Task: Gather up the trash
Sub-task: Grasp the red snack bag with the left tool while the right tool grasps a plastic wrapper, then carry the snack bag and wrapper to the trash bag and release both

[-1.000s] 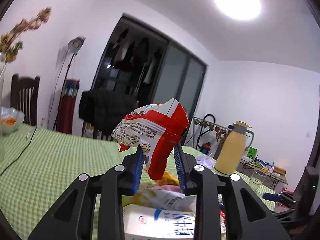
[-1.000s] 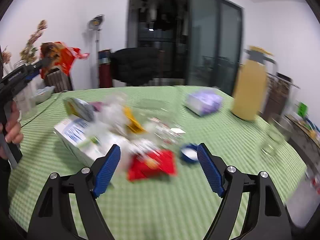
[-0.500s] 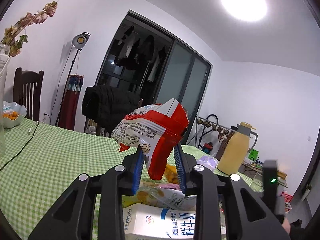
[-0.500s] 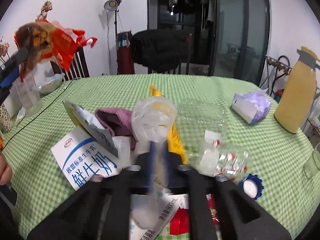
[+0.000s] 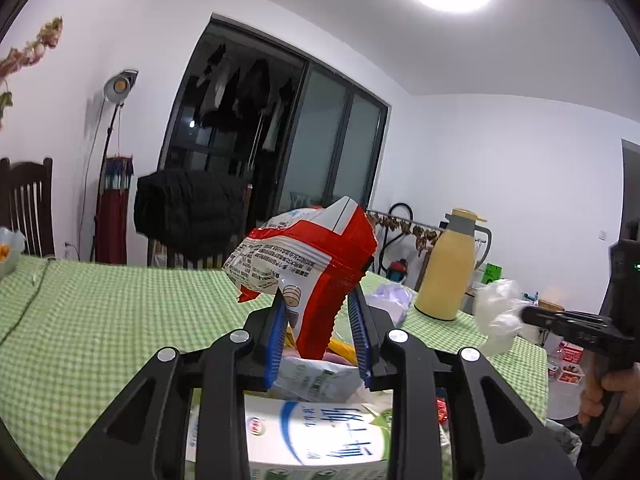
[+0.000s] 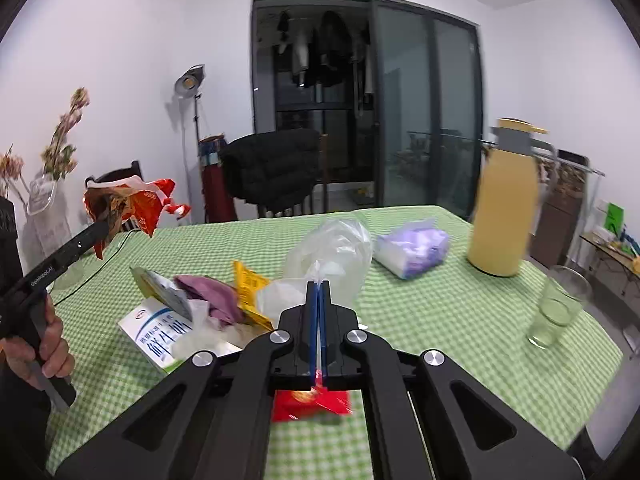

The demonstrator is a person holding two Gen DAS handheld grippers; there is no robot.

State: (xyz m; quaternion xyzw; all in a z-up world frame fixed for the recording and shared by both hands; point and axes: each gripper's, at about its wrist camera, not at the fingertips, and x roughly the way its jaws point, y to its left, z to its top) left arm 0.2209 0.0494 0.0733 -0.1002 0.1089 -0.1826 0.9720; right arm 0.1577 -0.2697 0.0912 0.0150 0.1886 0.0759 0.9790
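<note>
Right tool [image 6: 318, 286]: wide open over the pile 1.0 s ago, now pinched fully on a clear plastic bag [image 6: 336, 252] and holding it above the desk [image 6: 440, 312]. Left tool [image 5: 318, 312] unchanged, clamped on the red-and-white snack wrapper [image 5: 316, 264], also held aloft. Both tools loaded; judgement: next is disposal. Milk carton [image 6: 160, 334], yellow wrapper [image 6: 248, 284] and red packet [image 6: 312, 402] remain on desk.

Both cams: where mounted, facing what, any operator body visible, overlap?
Left wrist: on left gripper, facing across the table; holds red snack bag; right hand visible.
Right wrist: on right gripper, over the trash pile; pinches clear plastic bag; left hand visible.
Shared: milk carton, yellow thermos.
</note>
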